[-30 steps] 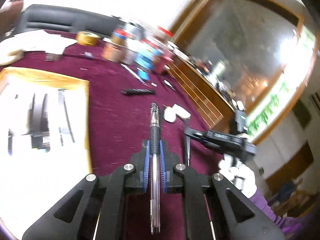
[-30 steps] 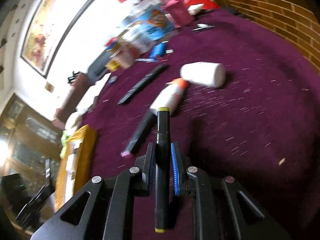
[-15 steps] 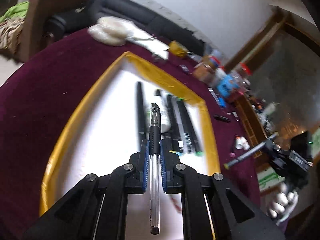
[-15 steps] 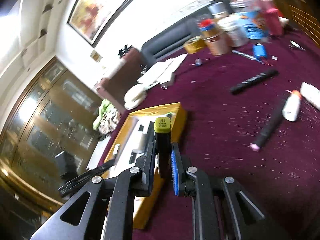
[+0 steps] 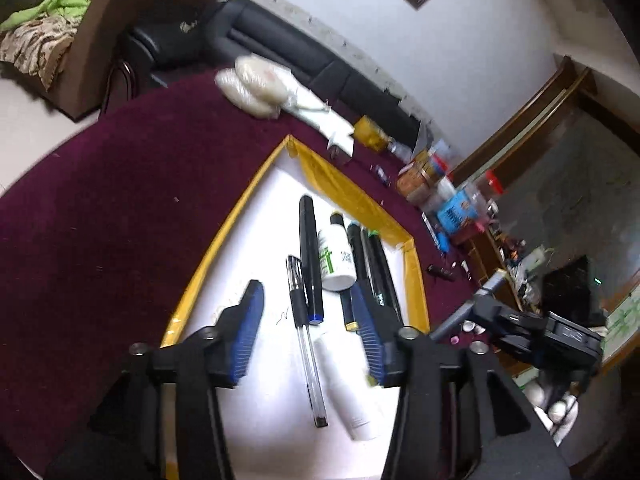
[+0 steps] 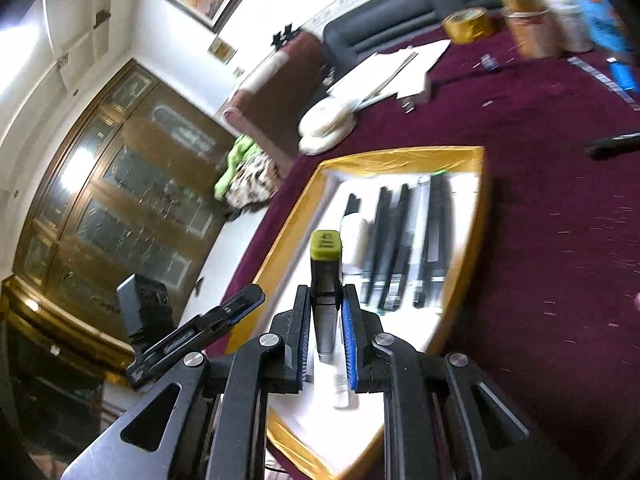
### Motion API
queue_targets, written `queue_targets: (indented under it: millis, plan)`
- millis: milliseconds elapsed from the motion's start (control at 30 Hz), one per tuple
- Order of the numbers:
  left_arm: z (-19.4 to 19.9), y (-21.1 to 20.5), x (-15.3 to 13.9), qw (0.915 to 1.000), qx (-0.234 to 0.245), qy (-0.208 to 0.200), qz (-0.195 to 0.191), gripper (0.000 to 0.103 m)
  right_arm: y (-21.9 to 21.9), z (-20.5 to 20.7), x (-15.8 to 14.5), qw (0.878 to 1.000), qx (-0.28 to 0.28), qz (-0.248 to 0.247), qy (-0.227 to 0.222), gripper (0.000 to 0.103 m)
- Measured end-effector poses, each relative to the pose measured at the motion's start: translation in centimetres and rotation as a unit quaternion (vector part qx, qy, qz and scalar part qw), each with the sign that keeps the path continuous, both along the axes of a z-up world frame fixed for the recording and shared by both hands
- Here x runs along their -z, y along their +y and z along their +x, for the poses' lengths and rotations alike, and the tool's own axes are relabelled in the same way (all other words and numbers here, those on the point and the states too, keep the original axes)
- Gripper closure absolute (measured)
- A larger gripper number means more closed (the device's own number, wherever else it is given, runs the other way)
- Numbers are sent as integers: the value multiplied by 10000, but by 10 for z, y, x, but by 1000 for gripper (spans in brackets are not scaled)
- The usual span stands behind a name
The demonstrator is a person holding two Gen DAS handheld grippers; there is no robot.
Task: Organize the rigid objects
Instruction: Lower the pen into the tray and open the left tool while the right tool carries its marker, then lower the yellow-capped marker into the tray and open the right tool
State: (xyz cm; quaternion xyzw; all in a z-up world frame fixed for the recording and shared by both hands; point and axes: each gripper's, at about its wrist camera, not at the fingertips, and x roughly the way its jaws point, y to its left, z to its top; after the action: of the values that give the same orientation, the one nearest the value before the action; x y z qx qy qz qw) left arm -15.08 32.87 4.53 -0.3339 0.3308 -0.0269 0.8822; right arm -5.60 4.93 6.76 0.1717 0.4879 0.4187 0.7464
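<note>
A yellow-rimmed white tray (image 5: 224, 240) lies on the maroon cloth. It holds a black marker (image 5: 310, 248), a white bottle (image 5: 338, 256), dark markers (image 5: 376, 264) and a white tube (image 5: 344, 392). My left gripper (image 5: 306, 296) hovers over it with its jaws opening. The clear pen (image 5: 308, 352) lies loose on the tray floor between them, and the pads do not touch it. My right gripper (image 6: 325, 300) is shut on an olive green marker (image 6: 325, 264), cap forward, above the near end of the tray (image 6: 400, 156). The left gripper (image 6: 224, 316) shows at its left.
Jars and cans (image 5: 440, 184) crowd the far side of the cloth beside a yellow tape roll (image 6: 470, 24) and papers (image 6: 392, 68). A black marker (image 6: 612, 144) and a blue lighter (image 6: 622, 74) lie on the cloth to the right. A dark sofa stands behind.
My left gripper swung over the tray and let go of the clear pen, which now lies in it. My right gripper carried the green marker from the open cloth to the tray.
</note>
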Motion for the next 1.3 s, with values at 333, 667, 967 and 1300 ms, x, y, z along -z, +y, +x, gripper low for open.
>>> queue_targets:
  millis: [333, 667, 967, 1300]
  plan:
    - [-11, 18, 8, 9997, 47, 20, -229, 55, 97, 28, 16, 9975, -477, -513, 1, 89]
    - [-18, 26, 5, 9996, -26, -83, -250, 46, 134, 55, 39, 9929, -204, -1160, 144, 89]
    - [-16, 0, -5, 9993, 230, -149, -258, 40, 78, 36, 12, 9945, 128, -993, -316, 71]
    - [-12, -65, -29, 9944, 991, -360, -10, 32, -104, 24, 10, 9762, 1551, -1406, -573, 64]
